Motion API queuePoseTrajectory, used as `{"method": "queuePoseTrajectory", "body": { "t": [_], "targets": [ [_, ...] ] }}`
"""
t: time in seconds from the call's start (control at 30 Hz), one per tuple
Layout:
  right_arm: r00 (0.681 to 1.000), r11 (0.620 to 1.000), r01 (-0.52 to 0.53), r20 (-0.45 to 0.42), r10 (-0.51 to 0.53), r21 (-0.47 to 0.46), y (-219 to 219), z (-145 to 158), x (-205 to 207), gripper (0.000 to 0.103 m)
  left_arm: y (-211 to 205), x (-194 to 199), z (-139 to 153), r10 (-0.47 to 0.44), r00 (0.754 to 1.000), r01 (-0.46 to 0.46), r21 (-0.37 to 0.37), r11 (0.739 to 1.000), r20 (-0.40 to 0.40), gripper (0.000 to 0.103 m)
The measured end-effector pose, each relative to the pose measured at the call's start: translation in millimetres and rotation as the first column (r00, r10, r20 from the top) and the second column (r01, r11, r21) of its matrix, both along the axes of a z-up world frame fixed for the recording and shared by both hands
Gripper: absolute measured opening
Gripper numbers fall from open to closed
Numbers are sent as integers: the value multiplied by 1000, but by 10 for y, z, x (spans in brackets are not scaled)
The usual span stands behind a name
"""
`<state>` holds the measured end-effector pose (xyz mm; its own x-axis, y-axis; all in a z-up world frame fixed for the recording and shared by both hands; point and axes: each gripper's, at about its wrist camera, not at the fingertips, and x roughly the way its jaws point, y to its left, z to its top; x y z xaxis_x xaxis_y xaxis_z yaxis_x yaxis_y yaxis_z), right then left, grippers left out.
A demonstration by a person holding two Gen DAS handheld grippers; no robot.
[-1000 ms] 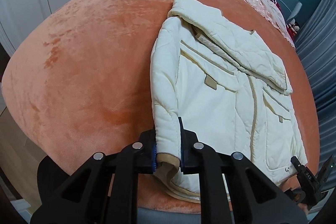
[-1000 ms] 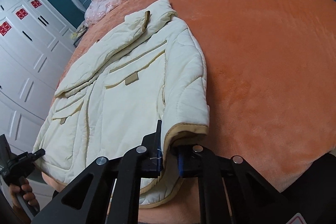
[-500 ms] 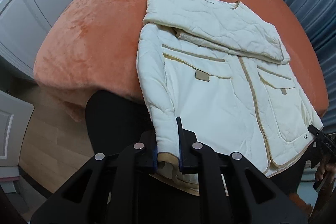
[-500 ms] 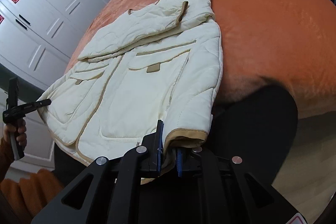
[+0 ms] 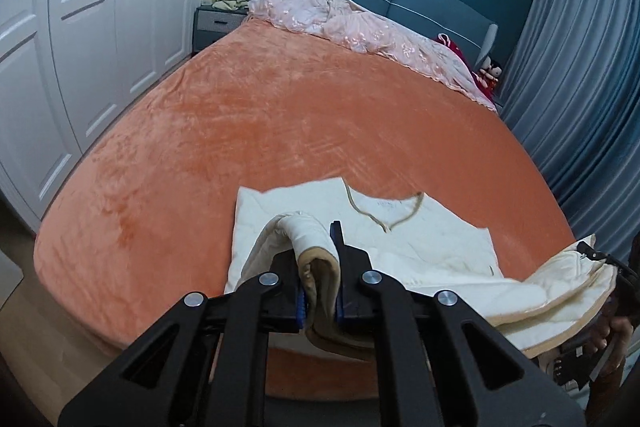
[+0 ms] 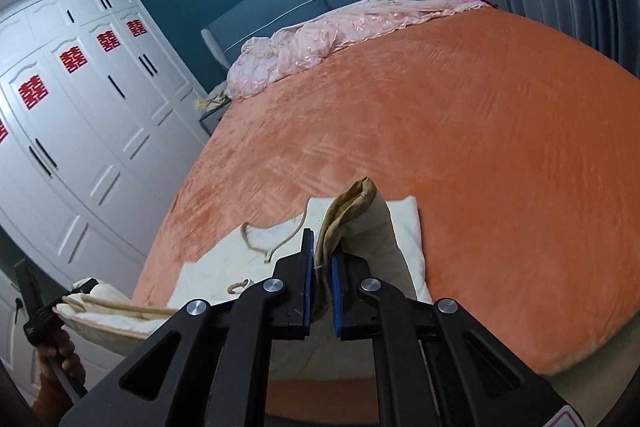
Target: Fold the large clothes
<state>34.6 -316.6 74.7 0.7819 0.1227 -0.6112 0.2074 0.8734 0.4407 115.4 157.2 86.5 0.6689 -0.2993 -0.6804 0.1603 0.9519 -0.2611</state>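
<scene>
left tongs [image 5: 319, 291] clenched on the cream jacket [image 5: 404, 247] cuff, raised above the orange bed [image 5: 280, 131]. right tongs [image 6: 320, 291] closing, pinching the other tan-trimmed cuff above that bed's near edge.

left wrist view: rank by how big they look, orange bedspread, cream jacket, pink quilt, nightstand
1. orange bedspread
2. cream jacket, though it sits nearest the camera
3. pink quilt, far off, so unsure against the jacket
4. nightstand

Matte black left gripper [image 5: 319, 291], built of angular linkage bars with triangular cut-outs. Round silver screws at the pivots. Blue pads lining the inner faces of the jaws. Same black frame, silver screws and blue pads on the right gripper [image 6: 321, 291]. Orange sleeve [image 6: 50, 401] at the wrist.
</scene>
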Motion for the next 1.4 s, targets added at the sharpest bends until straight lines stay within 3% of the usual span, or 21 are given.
{"method": "queuePoseTrajectory", "body": {
  "t": [0.27, 0.4, 0.47, 0.5, 0.57, 0.63, 0.67, 0.7, 0.83, 0.9, 1.03, 1.07, 1.1, 1.13, 1.17, 1.27, 1.4],
  "targets": [
    [998, 999, 51, -38, -51, 10, -94, -445, 1044, 11, -283, 1165, -645, 101, 993, -99, 44, 994, -53, 11],
    [995, 994, 104, -15, -103, 35, -188, -574, 1193, 31, -274, 1472, -961, 152, 982, -143, 86, 986, -113, 17],
    [989, 989, 138, 43, -140, 62, -228, -531, 1139, 47, -187, 1500, -969, 147, 979, -144, 25, 989, -140, 23],
    [986, 987, 148, 63, -151, 57, -224, -518, 1116, 59, -123, 1476, -930, 144, 981, -148, -18, 989, -131, 29],
    [988, 989, 145, 58, -145, 3, -203, -531, 1101, 64, -3, 1377, -777, 168, 985, -172, -89, 981, -50, 42],
    [994, 992, 110, 6, -110, -66, -155, -629, 1149, 64, 94, 1221, -548, 268, 957, -263, -56, 963, 114, 82],
    [995, 990, 99, -23, -102, -95, -146, -696, 1185, 64, 114, 1194, -463, 276, 946, -272, -46, 961, 168, 85],
    [994, 989, 93, -51, -99, -115, -149, -756, 1228, 64, 104, 1236, -447, 258, 952, -257, -28, 966, 162, 85],
    [982, 990, 99, -151, -114, -104, -174, -1078, 1405, 64, -90, 1519, -787, 156, 988, -155, 43, 987, -20, 85],
    [970, 989, 108, -207, -127, -99, -194, -1242, 1491, 64, -186, 1621, -1054, 128, 984, -121, 63, 991, -126, 84],
    [951, 987, 121, -272, -146, -106, -207, -1500, 1626, 63, -191, 1775, -1517, 174, 951, -165, 54, 985, -257, 62],
    [948, 989, 113, -287, -136, -97, -212, -1545, 1666, 58, -204, 1781, -1573, 187, 946, -180, 52, 982, -264, 60],
    [947, 992, 99, -298, -119, -81, -210, -1581, 1707, 36, -221, 1788, -1616, 198, 943, -190, 54, 980, -266, 52],
    [944, 993, 89, -310, -110, -81, -195, -1604, 1747, 22, -226, 1793, -1657, 208, 942, -198, 65, 978, -265, 42],
    [946, 993, 80, -306, -103, -86, -175, -1597, 1769, 13, -240, 1797, -1697, 218, 941, -204, 79, 976, -258, 39],
    [961, 984, 80, -249, -118, -156, -94, -1541, 1777, 10, -246, 1797, -1824, 241, 940, -217, 124, 968, -240, 32],
    [944, 979, 94, -296, -145, -180, -113, -1765, 1830, 10, -247, 1786, -2035, 260, 943, -230, 154, 961, -208, 31]
  ]
}}
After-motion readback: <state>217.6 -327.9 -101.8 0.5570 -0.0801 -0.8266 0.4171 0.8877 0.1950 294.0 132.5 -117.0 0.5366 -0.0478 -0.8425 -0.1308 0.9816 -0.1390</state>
